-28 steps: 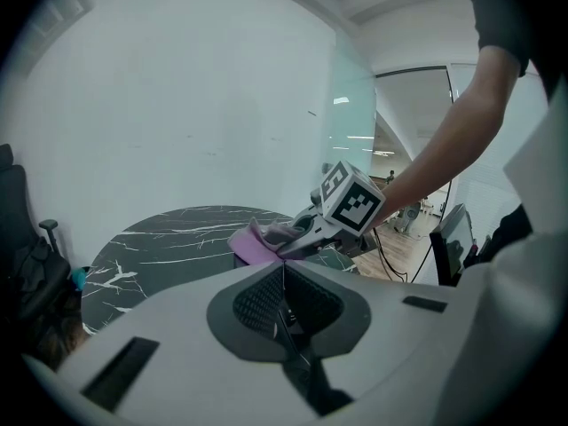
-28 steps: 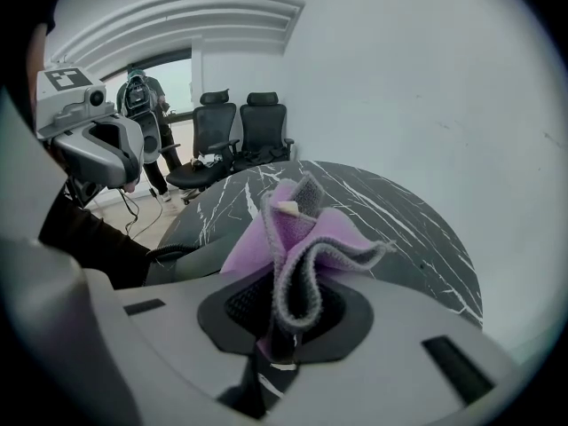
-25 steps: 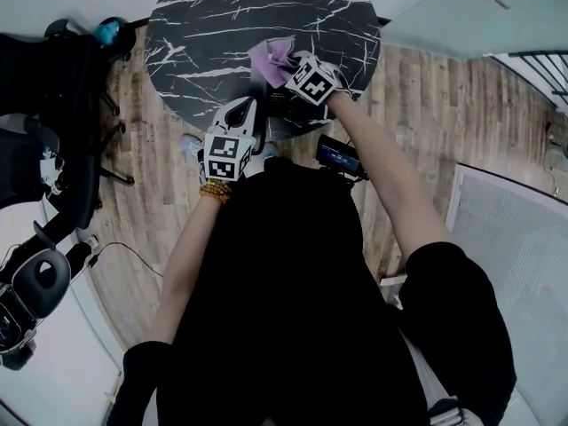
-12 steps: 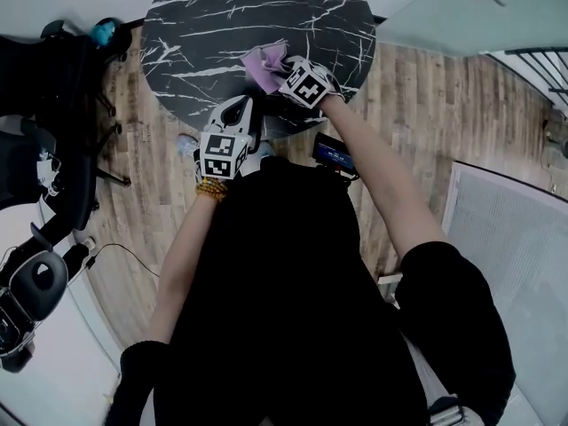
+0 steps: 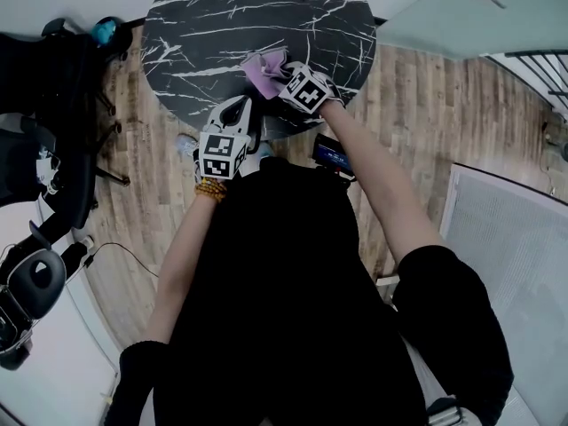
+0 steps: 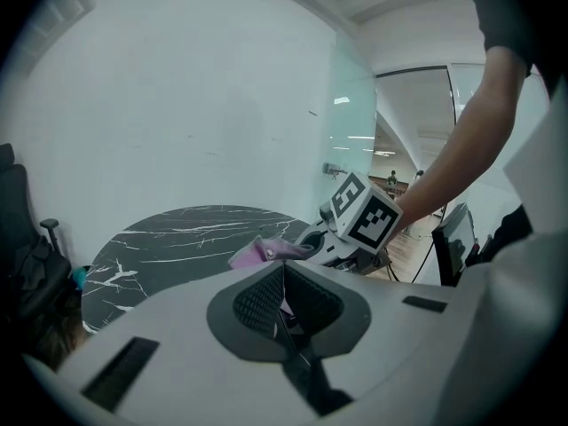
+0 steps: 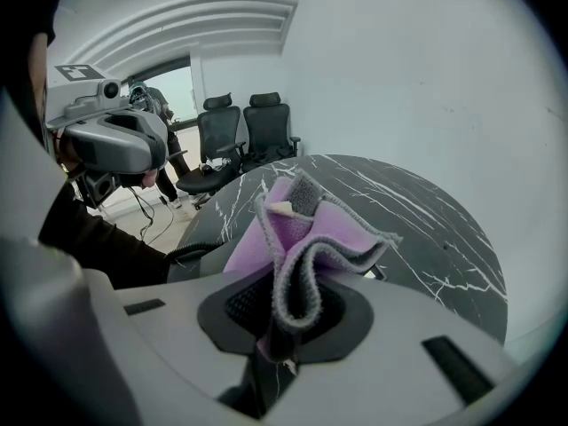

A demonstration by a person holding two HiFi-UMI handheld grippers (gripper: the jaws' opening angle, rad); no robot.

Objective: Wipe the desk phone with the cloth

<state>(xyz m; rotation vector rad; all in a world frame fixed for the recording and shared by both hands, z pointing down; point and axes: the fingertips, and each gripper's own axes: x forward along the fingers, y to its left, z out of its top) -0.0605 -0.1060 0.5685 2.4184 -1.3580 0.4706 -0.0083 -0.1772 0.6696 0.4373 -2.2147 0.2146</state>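
Note:
My right gripper [image 5: 286,76] is shut on a folded purple cloth [image 5: 265,67] with grey edging [image 7: 306,238], held over the near part of the round black marble table [image 5: 222,25]. The cloth bunches up out of the jaws. Under it lies a dark desk phone [image 7: 191,257], mostly hidden by the cloth and the gripper; in the head view only a dark shape [image 5: 273,118] shows at the table's near edge. Just left of it, my left gripper [image 5: 238,109] hangs with its jaws shut and nothing in them [image 6: 282,278].
Black office chairs [image 5: 44,140] stand left of the table, more at its far side [image 7: 244,131]. A small device with a blue screen [image 5: 335,155] hangs by the person's body. A glass wall [image 6: 355,105] and a wooden floor [image 5: 426,105] lie to the right.
The right gripper and the cloth have shifted slightly left and toward the table's near edge. The left gripper has hardly moved.

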